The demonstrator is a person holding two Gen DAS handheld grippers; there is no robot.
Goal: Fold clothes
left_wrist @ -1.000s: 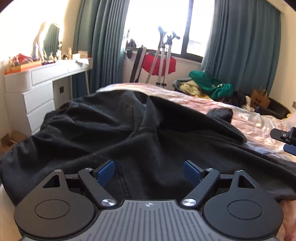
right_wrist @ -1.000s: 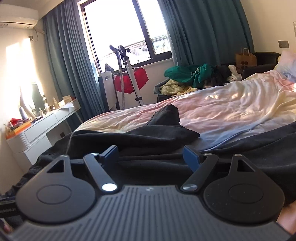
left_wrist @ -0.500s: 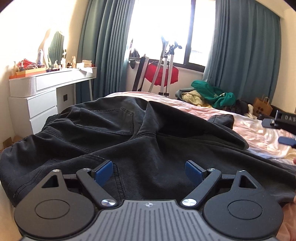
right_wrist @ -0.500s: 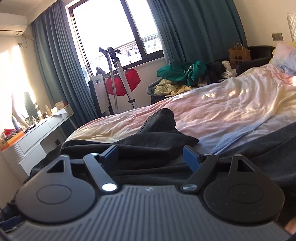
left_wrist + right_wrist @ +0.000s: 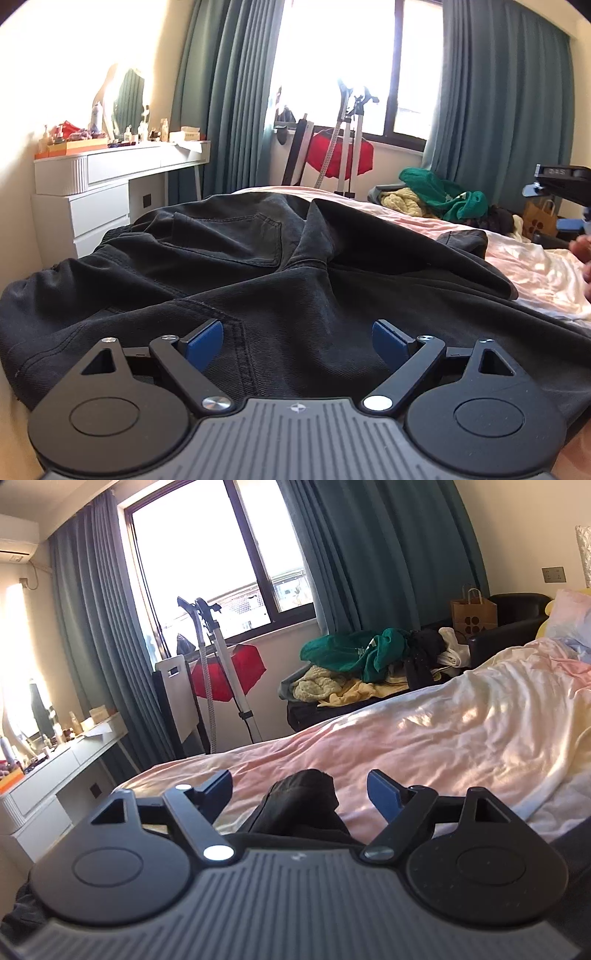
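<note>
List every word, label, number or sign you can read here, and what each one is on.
White lettering on the right gripper, seen at the edge of the left wrist view: too blurred to read.
White print on the green garment: too small to read.
Paper bag: a dark dot pattern only, no words.
Bottles on the dresser: labels unreadable.

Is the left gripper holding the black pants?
No, the left gripper is open above the black pants, with nothing pinched between its fingers.

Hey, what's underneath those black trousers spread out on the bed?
The black trousers lie on a pink and cream bedsheet, which shows around their far edge and to the right. Whatever lies directly beneath the fabric is covered, so anything else there cannot be seen.
</note>
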